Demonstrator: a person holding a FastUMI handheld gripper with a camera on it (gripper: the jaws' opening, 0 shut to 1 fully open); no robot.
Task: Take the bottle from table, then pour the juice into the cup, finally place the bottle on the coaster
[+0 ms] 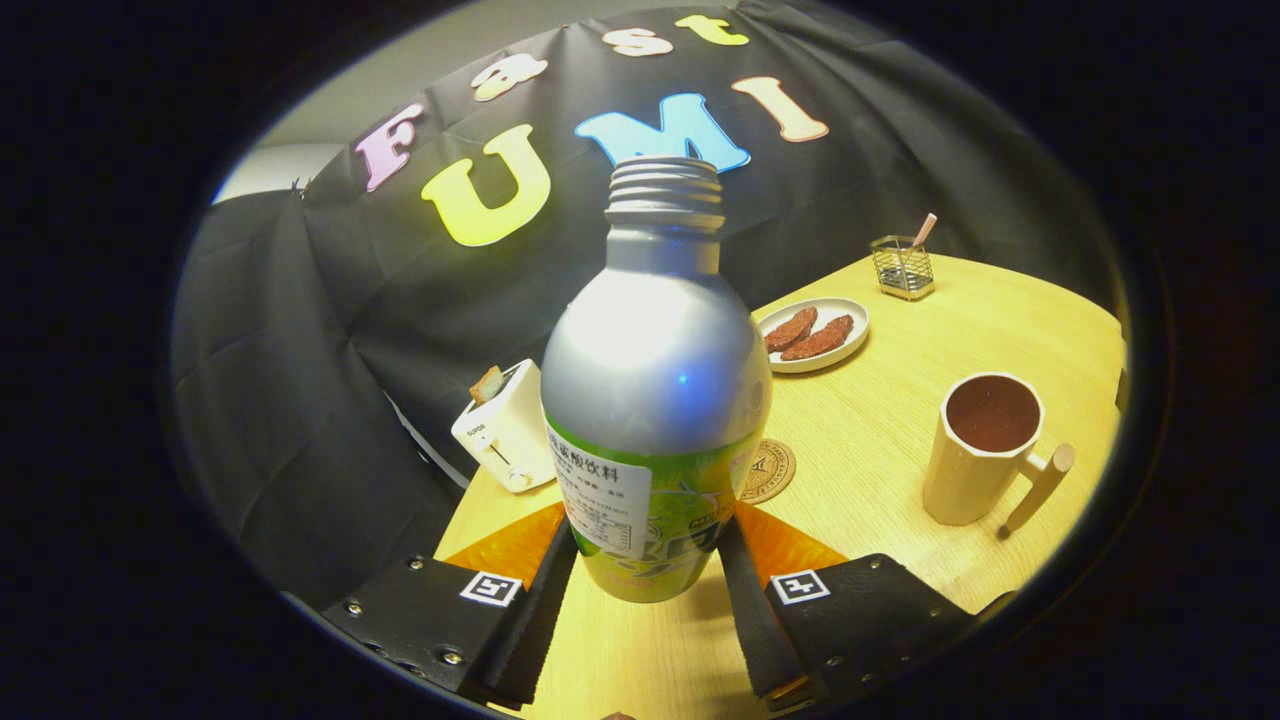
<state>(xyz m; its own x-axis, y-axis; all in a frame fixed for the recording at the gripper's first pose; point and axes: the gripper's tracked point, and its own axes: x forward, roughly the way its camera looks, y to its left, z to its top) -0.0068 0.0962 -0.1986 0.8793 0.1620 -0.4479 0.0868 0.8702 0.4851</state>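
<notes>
A silver bottle (655,380) with a green label and an uncapped threaded neck stands upright between my fingers. My gripper (648,560) is shut on the bottle's lower body, one finger pressing each side, and the bottle hangs a little above the wooden table (880,450). A round cork coaster (770,470) lies on the table just behind the bottle, partly hidden by it. To the right, beyond the right finger, stands a cream cup (985,450) with a wooden handle and dark liquid inside.
A white toaster (505,430) with a slice of bread stands at the table's left edge. Behind the coaster sits a white plate (815,335) with brown food. A wire holder (902,268) with a stick stands at the far side.
</notes>
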